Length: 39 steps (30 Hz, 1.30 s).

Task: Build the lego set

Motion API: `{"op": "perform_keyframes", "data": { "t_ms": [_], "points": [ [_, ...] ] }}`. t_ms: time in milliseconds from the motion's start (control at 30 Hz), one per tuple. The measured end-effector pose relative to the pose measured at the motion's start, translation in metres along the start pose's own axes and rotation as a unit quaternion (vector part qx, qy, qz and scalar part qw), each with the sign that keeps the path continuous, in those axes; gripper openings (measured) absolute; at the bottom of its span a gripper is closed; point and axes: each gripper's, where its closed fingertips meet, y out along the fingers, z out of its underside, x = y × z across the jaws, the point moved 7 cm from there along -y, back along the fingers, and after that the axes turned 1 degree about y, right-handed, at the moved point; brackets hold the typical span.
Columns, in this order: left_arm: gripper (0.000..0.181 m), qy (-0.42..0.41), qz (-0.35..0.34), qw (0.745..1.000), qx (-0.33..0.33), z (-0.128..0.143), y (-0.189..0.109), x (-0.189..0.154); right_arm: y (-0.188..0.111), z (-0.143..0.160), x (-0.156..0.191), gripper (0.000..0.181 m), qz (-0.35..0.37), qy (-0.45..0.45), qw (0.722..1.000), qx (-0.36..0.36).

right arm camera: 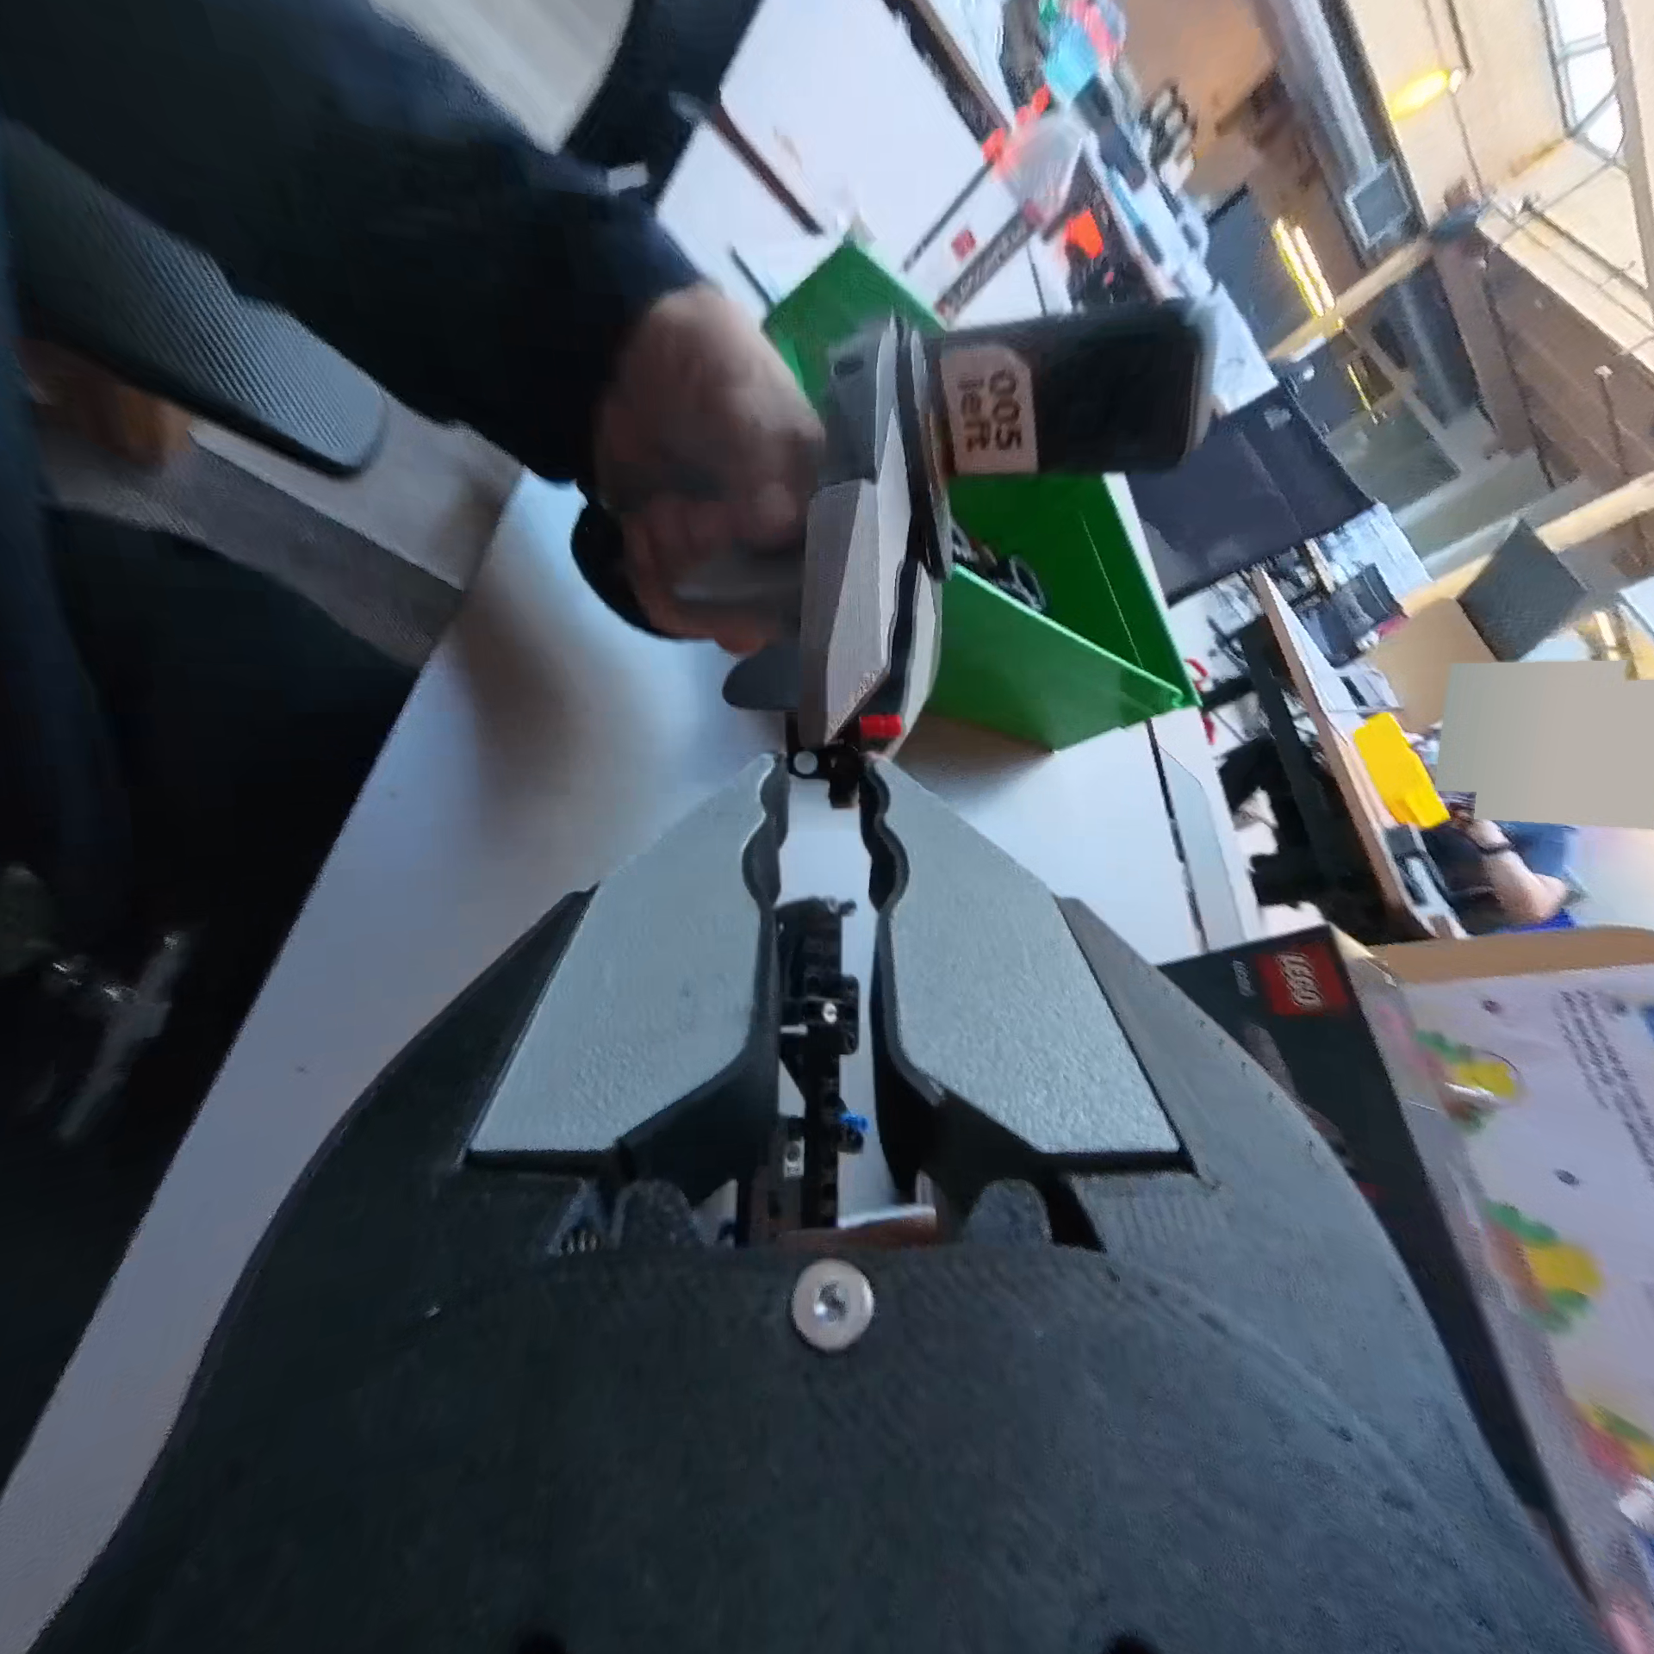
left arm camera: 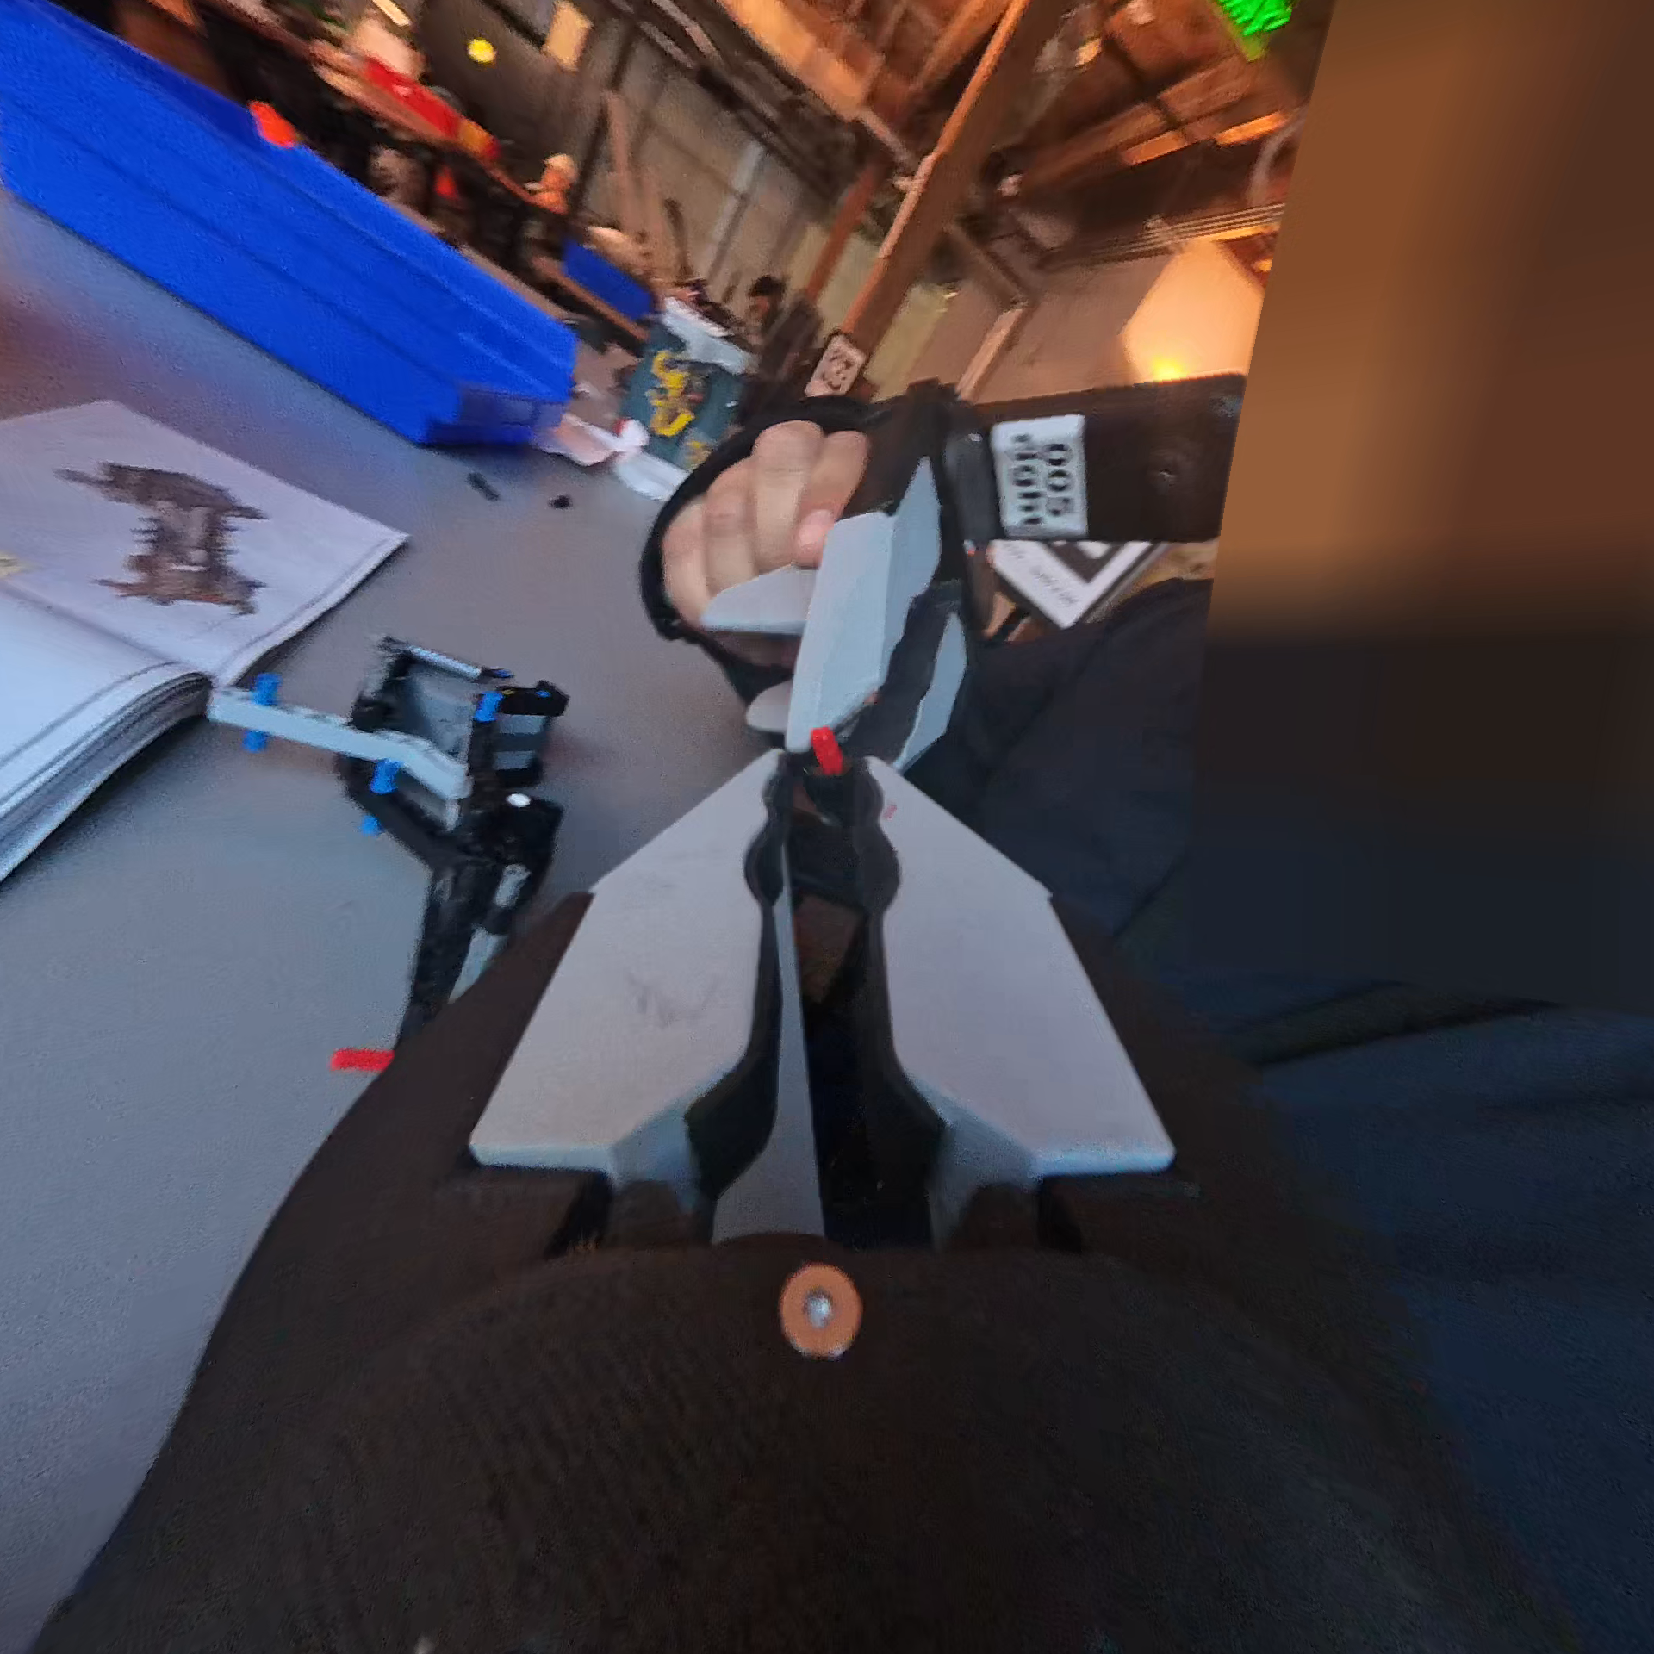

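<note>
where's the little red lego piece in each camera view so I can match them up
Left wrist view: red piece, centre, at the meeting gripper tips.
Right wrist view: red piece, centre, just above this gripper's fingertips.
Shared landmark: the partly built model on the table.

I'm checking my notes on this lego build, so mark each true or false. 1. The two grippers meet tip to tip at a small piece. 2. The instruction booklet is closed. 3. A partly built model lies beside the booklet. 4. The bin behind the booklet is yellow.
1. True: the left gripper and right gripper face each other at a small black and red piece, held above the table.
2. False: the booklet lies open.
3. True: the model lies on the table just beside the booklet's edge.
4. False: the bin is blue.
</note>
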Motion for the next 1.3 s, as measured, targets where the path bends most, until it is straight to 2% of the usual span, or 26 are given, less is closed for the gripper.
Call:
{"op": "perform_keyframes", "data": {
  "t_ms": [100,233,400,633,900,1133,1300],
  "points": [
    [0.009,-0.011,0.027,1.000,-0.011,-0.001,0.001,0.002,-0.001,0.001,-0.004,0.012,-0.022,0.040,0.999,-0.026],
    [0.009,-0.036,0.059,0.997,-0.027,0.000,0.001,0.005,-0.002,0.002,-0.005,0.012,-0.025,0.044,0.998,-0.040],
    [0.000,-0.048,0.032,0.998,-0.029,-0.001,-0.011,0.013,-0.003,0.010,-0.009,0.012,-0.013,0.037,0.999,-0.019],
    [0.013,-0.061,0.024,0.998,-0.013,0.000,-0.005,0.016,0.002,0.013,-0.011,0.012,-0.009,0.025,1.000,0.014],
    [0.006,-0.059,0.002,0.998,-0.008,0.005,-0.004,0.020,0.004,0.015,-0.008,0.012,-0.015,0.022,0.999,0.025],
    [0.005,-0.069,0.027,0.997,0.007,0.007,-0.004,0.018,0.005,0.013,-0.006,0.013,-0.039,0.025,0.999,0.012],
    [0.005,-0.083,0.047,0.995,-0.004,0.003,-0.004,0.018,0.004,0.011,-0.009,0.013,-0.029,0.010,1.000,-0.008]
  ]
}}
